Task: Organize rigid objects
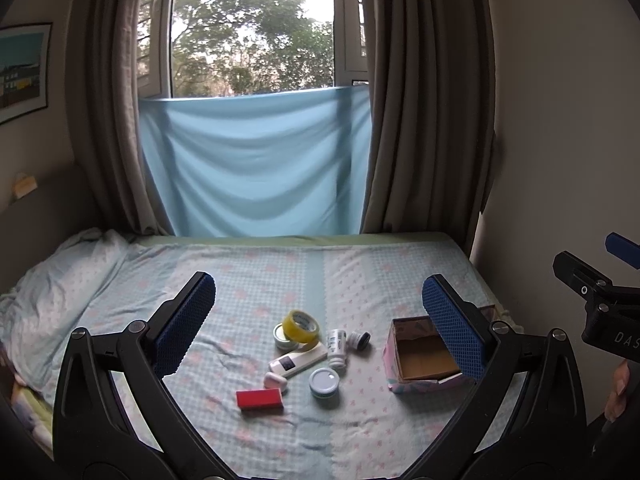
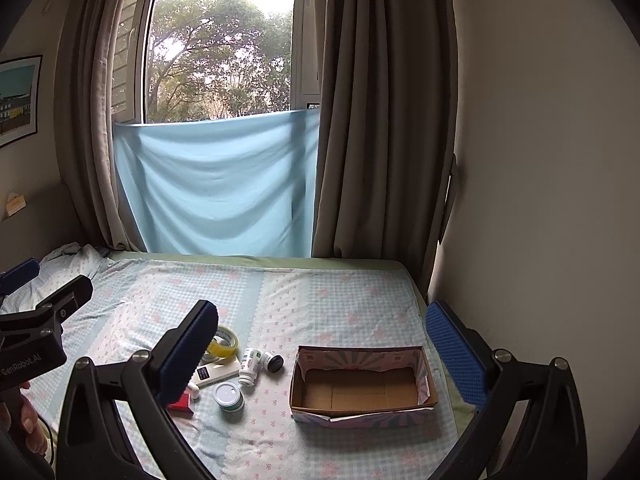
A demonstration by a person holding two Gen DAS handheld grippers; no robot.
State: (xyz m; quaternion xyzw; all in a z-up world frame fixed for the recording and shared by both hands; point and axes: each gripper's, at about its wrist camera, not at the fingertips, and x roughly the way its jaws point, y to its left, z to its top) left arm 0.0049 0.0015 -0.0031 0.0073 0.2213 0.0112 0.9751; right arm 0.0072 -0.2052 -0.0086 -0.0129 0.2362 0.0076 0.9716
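Both held above the bed [image 1: 360, 280], nothing between the pads. My left gripper [image 1: 318, 316] has its fingers spread wide, and my right gripper [image 2: 322, 344] likewise. Left to right on the sheet: red block [image 1: 259, 399] nearest me, with a small white case [image 1: 275, 381] just behind it. White remote-like bar [image 1: 298, 360] lies tilted, touching the yellow tape roll [image 1: 301, 325], which leans on a round tin [image 1: 283, 338]. White-lidded jar [image 1: 324, 382] stands upright in front of a white pill bottle [image 1: 337, 347] lying on its side. Small dark-capped jar [image 1: 359, 340] is beside that bottle. Open cardboard box [image 2: 362, 384] sits well right of the pile, empty.
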